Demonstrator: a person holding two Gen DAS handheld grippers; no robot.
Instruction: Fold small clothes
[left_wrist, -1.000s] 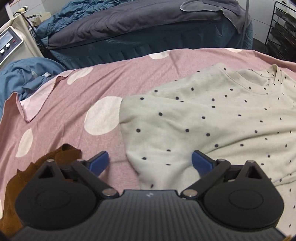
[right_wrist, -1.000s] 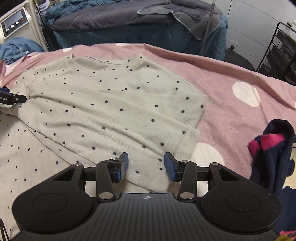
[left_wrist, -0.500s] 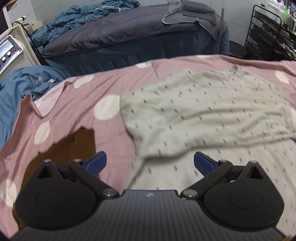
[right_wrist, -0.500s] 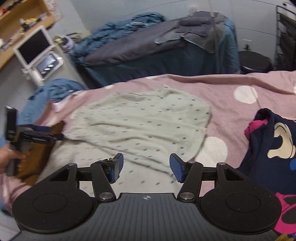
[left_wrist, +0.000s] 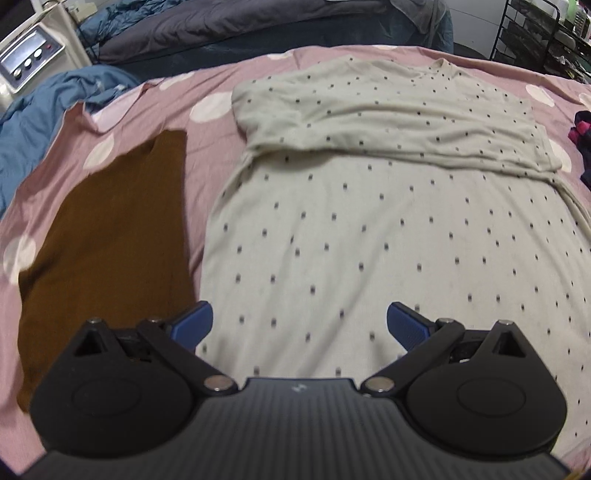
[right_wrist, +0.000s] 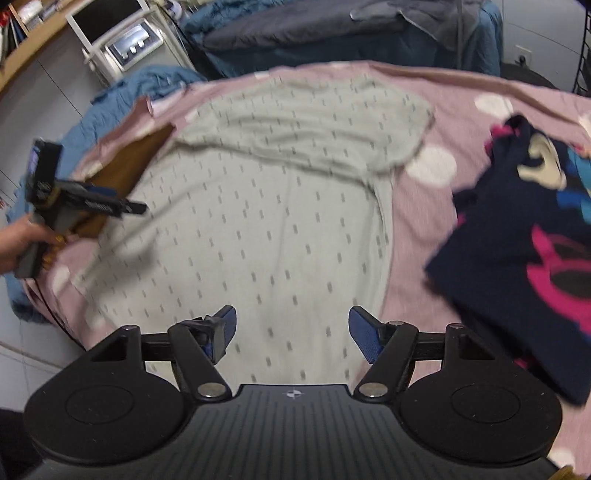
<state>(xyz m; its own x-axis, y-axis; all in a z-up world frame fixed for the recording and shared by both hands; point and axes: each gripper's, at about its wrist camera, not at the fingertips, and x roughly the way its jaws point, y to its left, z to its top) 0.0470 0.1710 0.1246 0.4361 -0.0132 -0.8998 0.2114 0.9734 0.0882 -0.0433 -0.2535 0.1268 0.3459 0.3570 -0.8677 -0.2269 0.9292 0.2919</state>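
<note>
- On the pink spotted bedspread (left_wrist: 207, 173), the dotted top (left_wrist: 369, 236) is lying with its upper part already folded down over its body; my left tool (left_wrist: 300, 325) and right tool (right_wrist: 291, 334) are hovering over its near end, both released and empty, the right one having just been spreading wider.
- Beside the top, the brown garment (left_wrist: 110, 236) is lying just apart, so I am risking pinching it too.
- Soft knit is sliding easily; a one-sided lift could undo the fold.
- Beyond the top, a second bed (left_wrist: 258, 26) is standing; the navy cartoon garment (right_wrist: 528, 236) is lying to the right.
</note>
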